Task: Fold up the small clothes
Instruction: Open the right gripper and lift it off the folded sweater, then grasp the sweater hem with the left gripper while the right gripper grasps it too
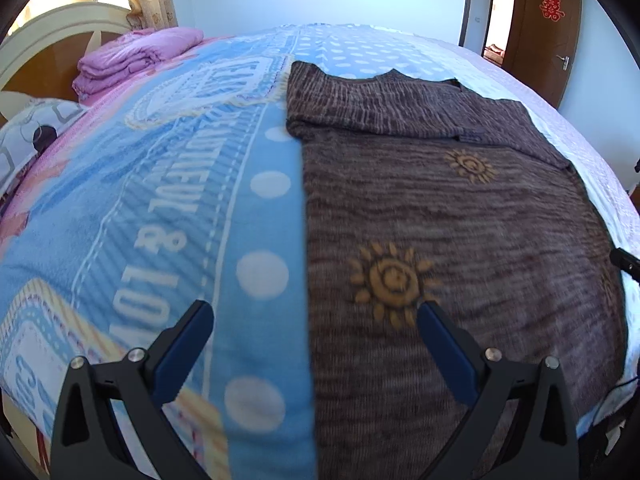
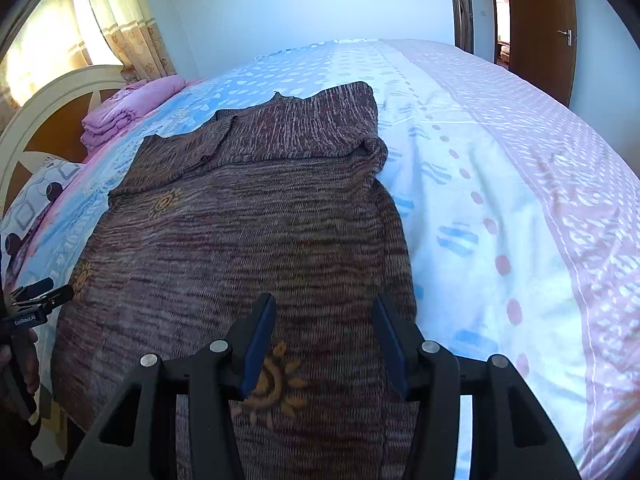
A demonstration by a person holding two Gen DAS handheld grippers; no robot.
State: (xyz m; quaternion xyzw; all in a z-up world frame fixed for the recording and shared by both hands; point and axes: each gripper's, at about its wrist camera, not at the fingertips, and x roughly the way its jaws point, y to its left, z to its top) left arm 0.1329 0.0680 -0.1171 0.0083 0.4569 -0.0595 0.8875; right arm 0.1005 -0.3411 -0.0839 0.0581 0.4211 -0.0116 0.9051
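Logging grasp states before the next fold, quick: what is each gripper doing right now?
Left gripper: open, holding nothing, above the sweater's left edge.
Right gripper: open, holding nothing, over the sweater.

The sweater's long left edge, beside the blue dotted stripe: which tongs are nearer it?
Left. The left tongs straddle that edge of the sweater; the right tongs hover over its right side.

Brown knit sweater (image 1: pixel 460 220), flat, sleeves folded
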